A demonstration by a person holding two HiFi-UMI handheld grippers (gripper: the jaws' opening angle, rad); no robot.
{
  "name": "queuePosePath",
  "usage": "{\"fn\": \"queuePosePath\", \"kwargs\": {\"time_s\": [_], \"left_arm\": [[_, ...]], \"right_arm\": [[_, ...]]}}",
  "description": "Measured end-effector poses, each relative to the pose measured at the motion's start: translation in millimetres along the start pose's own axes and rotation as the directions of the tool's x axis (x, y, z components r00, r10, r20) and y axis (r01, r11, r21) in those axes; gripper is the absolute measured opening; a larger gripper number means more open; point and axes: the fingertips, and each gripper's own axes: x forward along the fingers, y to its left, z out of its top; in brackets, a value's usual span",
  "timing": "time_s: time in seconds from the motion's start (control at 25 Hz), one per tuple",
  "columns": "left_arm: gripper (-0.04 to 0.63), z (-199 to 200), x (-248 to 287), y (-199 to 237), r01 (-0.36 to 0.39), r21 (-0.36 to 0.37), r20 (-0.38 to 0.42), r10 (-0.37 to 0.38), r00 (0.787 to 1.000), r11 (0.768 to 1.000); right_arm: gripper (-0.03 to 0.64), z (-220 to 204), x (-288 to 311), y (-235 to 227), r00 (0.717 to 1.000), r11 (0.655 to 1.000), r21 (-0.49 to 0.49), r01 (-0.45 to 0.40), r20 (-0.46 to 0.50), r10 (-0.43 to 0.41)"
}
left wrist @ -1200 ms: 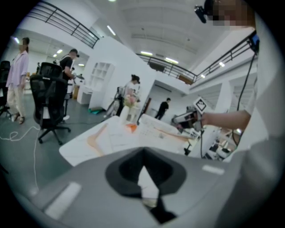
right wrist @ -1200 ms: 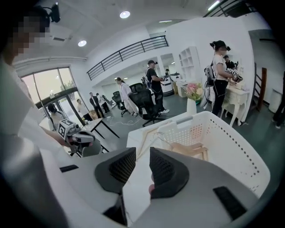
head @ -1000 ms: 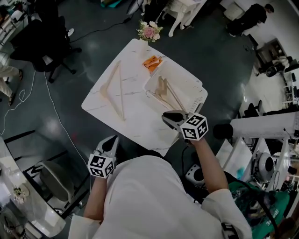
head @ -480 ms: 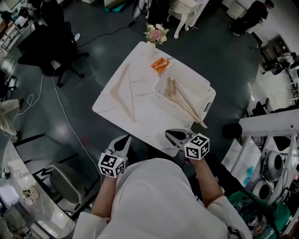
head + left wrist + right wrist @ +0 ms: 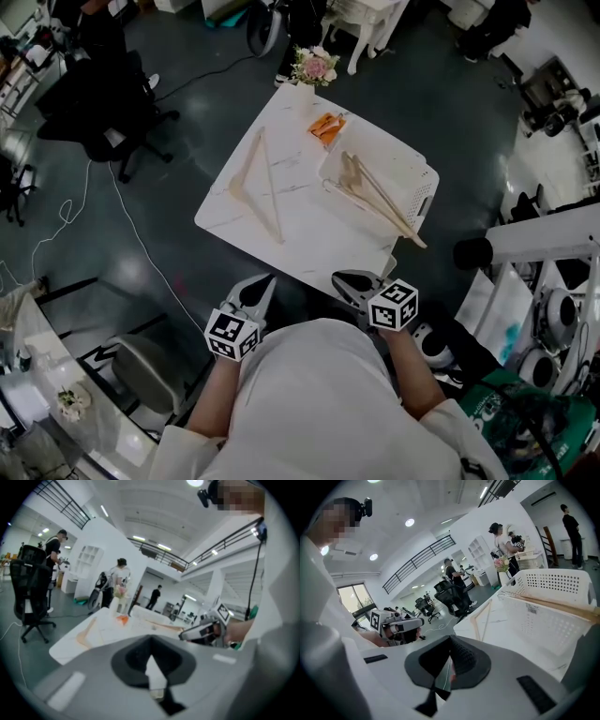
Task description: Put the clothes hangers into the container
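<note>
Wooden hangers (image 5: 370, 192) already in container (image 5: 401, 156) at 3 o'clock of table (image 5: 319, 234), tips overhanging rim. Lone hanger (image 5: 263, 184) flat at 9 o'clock, not yet moved. Left gripper (image 5: 262, 286), right gripper (image 5: 345, 281) at 6 o'clock edge, jaws closed, empty.

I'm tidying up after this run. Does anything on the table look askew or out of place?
Yes. One wooden hanger in the white basket lies slanted, its end poking out past the basket's near corner. Another hanger lies flat on the table, outside the basket.
</note>
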Motion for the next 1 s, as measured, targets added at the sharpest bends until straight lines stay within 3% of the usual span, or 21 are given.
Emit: {"fn": "queuePosePath", "kwargs": {"time_s": [0.56, 1.0], "left_arm": [[0.0, -14.5, -44.3, 27.4, -0.012, 0.012, -0.014, 0.012, 1.0, 1.0], [0.0, -18.8, -63.9, 45.7, -0.049, -0.004, -0.019, 0.049, 0.999, 0.999]], "right_arm": [[0.003, -1.3, 25.4, 30.1, 0.997, 0.998, 0.03, 0.05, 0.053, -0.052], [0.003, 6.5, 48.2, 43.1, 0.998, 0.999, 0.022, 0.039, 0.051, -0.04]]}}
